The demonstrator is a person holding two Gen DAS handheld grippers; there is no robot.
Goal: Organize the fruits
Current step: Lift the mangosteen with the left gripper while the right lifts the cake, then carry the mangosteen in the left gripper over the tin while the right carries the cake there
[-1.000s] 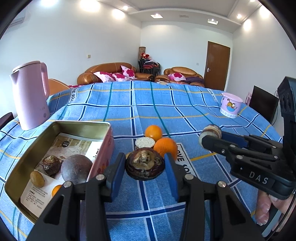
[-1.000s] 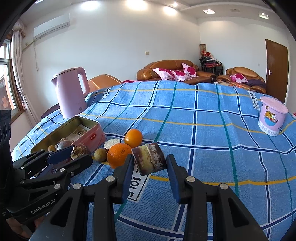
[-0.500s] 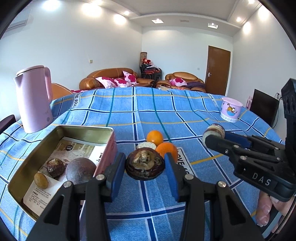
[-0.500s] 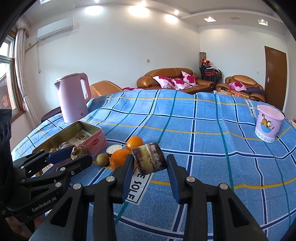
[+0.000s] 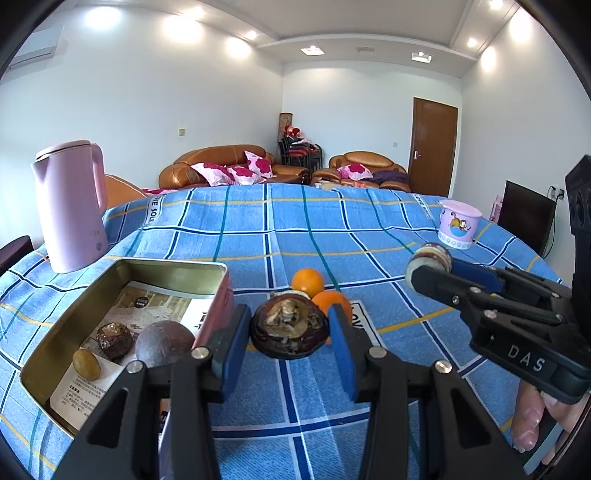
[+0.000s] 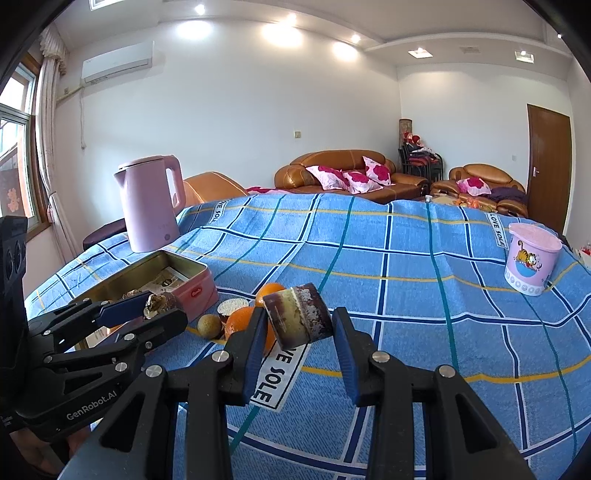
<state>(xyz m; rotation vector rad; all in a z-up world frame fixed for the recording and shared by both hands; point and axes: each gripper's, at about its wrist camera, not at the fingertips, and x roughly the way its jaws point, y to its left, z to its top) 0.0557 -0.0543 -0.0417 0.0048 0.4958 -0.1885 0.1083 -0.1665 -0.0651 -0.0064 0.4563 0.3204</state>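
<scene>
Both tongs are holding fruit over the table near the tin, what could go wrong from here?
1. The right tongs pinch the cut fruit piece tilted; it may slip onto the blue cloth.
2. The tin already holds three fruits, so the dark fruit in the left tongs could knock them.

White walls (image 6: 240,110) and a stepped white ceiling (image 5: 369,33) with recessed spotlights (image 5: 312,50) are seen ahead of the tongs. Straight ahead, beyond the table covered in blue checked cloth (image 6: 424,266), brown leather sofas (image 6: 343,173) with pink-flowered cushions (image 6: 376,171) are set against the far wall. A brown wooden door (image 5: 434,146) is found ahead to the right. To the left, a curtained window (image 6: 18,155) lets in daylight, and an air conditioner (image 6: 118,61) is mounted high above it. A dark screen (image 5: 524,218) is placed at the far right.
</scene>
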